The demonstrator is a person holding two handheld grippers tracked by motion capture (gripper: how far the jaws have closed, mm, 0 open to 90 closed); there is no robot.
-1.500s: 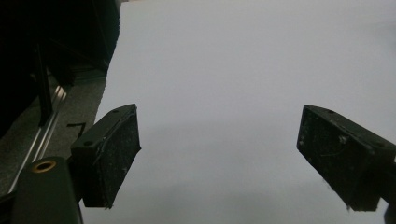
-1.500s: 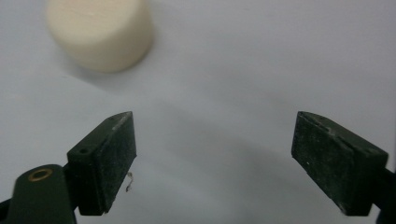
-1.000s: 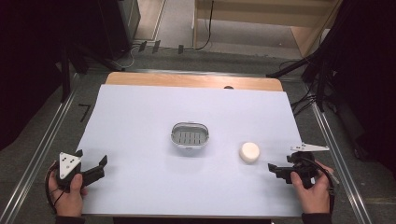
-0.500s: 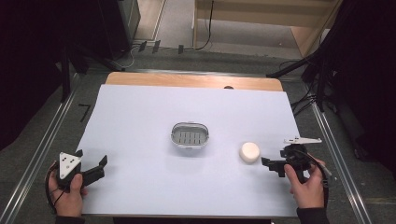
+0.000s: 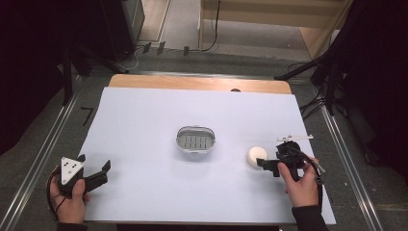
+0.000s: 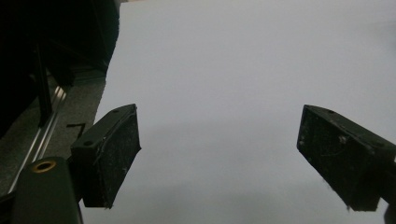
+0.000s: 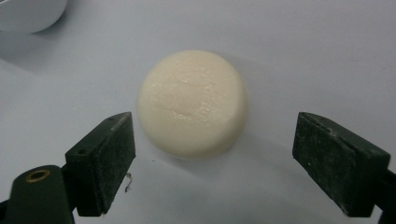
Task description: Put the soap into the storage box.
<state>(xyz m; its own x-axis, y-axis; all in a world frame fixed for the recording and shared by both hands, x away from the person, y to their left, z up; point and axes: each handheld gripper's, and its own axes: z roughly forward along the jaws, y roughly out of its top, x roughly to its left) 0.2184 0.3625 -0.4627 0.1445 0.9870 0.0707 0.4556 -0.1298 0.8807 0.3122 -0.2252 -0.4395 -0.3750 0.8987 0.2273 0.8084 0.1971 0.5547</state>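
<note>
Soap (image 7: 194, 102), a cream round cake bearing no writing we can read, lies on the white table (image 5: 144, 125) just ahead of our right gripper (image 7: 212, 161), whose jaws stand wide, not touching it. Beyond the soap sits a metal dish (image 5: 195, 139). Far from the soap, our left gripper (image 6: 219, 154) gapes wide over bare table.

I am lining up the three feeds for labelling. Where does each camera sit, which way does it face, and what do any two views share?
High view: above the person's side, looking forward and down on the white table; both hands show, with the left gripper and right gripper.
Left gripper view: on the left gripper, looking along its open jaws at bare table.
Right gripper view: on the right gripper, open jaws facing the round cream soap.
Shared: high and right gripper views both show the soap and metal dish.
</note>
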